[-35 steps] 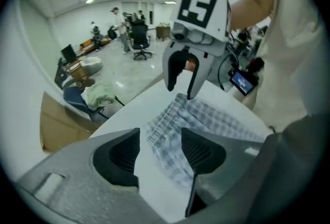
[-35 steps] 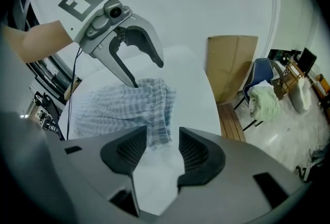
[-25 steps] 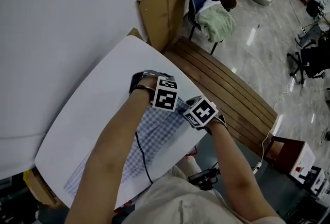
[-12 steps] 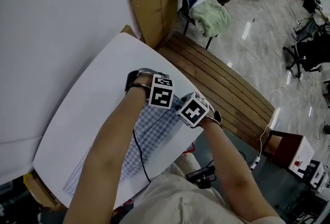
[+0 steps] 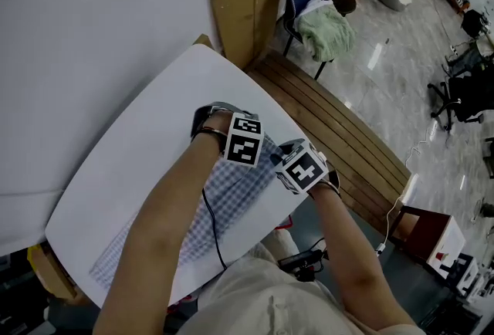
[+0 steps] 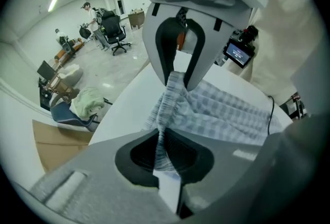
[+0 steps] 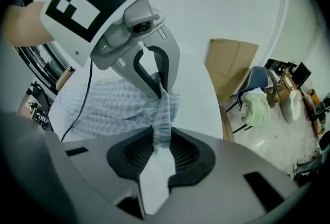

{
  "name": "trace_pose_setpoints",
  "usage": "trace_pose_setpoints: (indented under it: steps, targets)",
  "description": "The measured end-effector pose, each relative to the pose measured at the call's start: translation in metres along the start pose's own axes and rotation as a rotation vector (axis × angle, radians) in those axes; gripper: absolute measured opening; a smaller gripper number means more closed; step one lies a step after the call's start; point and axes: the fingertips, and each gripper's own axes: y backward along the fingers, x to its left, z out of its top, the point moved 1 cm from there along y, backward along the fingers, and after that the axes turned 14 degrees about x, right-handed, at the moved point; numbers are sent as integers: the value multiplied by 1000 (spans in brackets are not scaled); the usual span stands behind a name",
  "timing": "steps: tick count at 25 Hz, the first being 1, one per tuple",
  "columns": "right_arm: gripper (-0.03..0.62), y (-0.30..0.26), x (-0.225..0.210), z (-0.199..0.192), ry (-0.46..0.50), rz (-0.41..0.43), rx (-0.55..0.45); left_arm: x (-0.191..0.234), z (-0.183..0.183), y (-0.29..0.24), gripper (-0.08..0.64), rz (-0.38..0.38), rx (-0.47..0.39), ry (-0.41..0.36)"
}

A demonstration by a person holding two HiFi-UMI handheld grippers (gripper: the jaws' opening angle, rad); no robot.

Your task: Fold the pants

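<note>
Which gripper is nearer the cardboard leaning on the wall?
Left. The left gripper grips the pants at the end nearest the cardboard; the right gripper grips them farther off, by the bench. Both have just been closing their jaws onto the cloth.

Left tool [image 6: 161, 141], right tool [image 7: 161, 138], freshly clamped

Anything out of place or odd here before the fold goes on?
Nothing looks spilled or damaged. One thing stands out: a black cable trails across the pants on the table. It lies on the cloth that is to be folded, so it could get caught in the fold.
</note>
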Motion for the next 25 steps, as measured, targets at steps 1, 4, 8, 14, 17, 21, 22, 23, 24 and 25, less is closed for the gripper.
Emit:
trace_pose_setpoints:
  steps: [1,4,8,14,17,21,22,23,24,25]
  targets:
    - [95,3,2,3,3,-12,-9,1,-2,4,38,23,-15,15]
    - [97,0,4,3,3,-41,2,4,-7,8,68,77,-44,66]
    - [145,-12,4,-4,-17,-27,9,6,-12,3,198,149,-29,42]
    - [184,-22,3,-8,-2,31,23,10,-11,-13,201,98,25,-12]
    - [186,-24,3,-6,6,43,40,9,-8,-18,201,35,49,-33]
    - [186,-28,2,-4,9,52,60,13,-9,-22,225,-37,78,-13]
    - [184,-28,1,-3,7,51,61,14,-9,-23,225,-54,86,-8]
    - [181,-28,1,-3,4,53,62,14,-10,-24,225,-68,94,-7]
    - [178,-28,1,-3,2,56,63,14,-10,-24,225,-79,102,-11]
    - [170,-27,0,-3,1,58,64,14,-9,-24,225,-89,108,-17]
